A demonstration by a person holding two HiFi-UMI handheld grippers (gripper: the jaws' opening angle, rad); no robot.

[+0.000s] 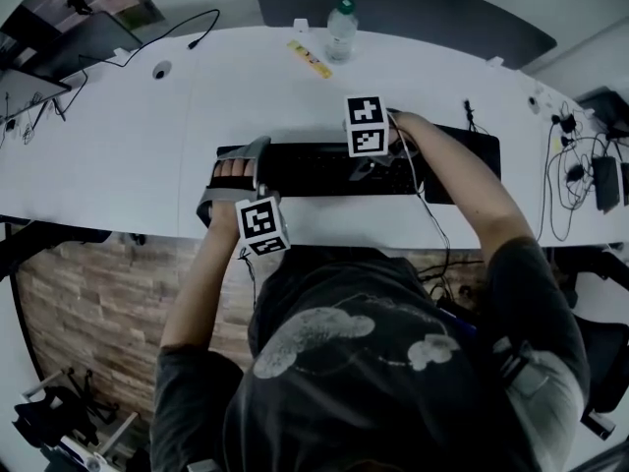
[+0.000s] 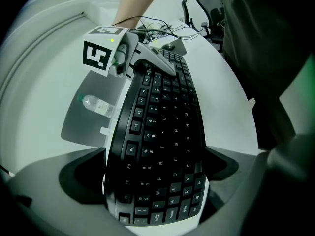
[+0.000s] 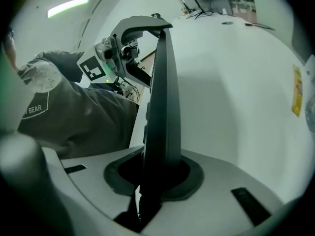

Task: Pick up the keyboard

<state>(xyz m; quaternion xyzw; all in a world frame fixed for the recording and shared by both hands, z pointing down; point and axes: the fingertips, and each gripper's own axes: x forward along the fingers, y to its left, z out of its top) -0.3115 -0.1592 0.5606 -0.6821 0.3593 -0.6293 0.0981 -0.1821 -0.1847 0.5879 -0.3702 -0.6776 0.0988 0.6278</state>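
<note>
A black keyboard (image 1: 314, 170) lies lengthwise near the front edge of the white table (image 1: 118, 165). My left gripper (image 1: 241, 175) spans its left end from back edge to front edge. In the left gripper view the keyboard (image 2: 162, 132) fills the gap between the jaws of my left gripper (image 2: 155, 181) and touches both pads. My right gripper (image 1: 371, 170) is at the keyboard's right part, under its marker cube. In the right gripper view my right gripper (image 3: 152, 176) pinches the keyboard (image 3: 162, 107), which shows edge-on as a thin slab.
A water bottle (image 1: 341, 29) and a yellow strip (image 1: 310, 59) sit at the table's back. A black mat (image 1: 470, 155) lies right of the keyboard. Cables (image 1: 568, 170) trail at the far right, and a monitor (image 1: 29, 77) stands at the far left.
</note>
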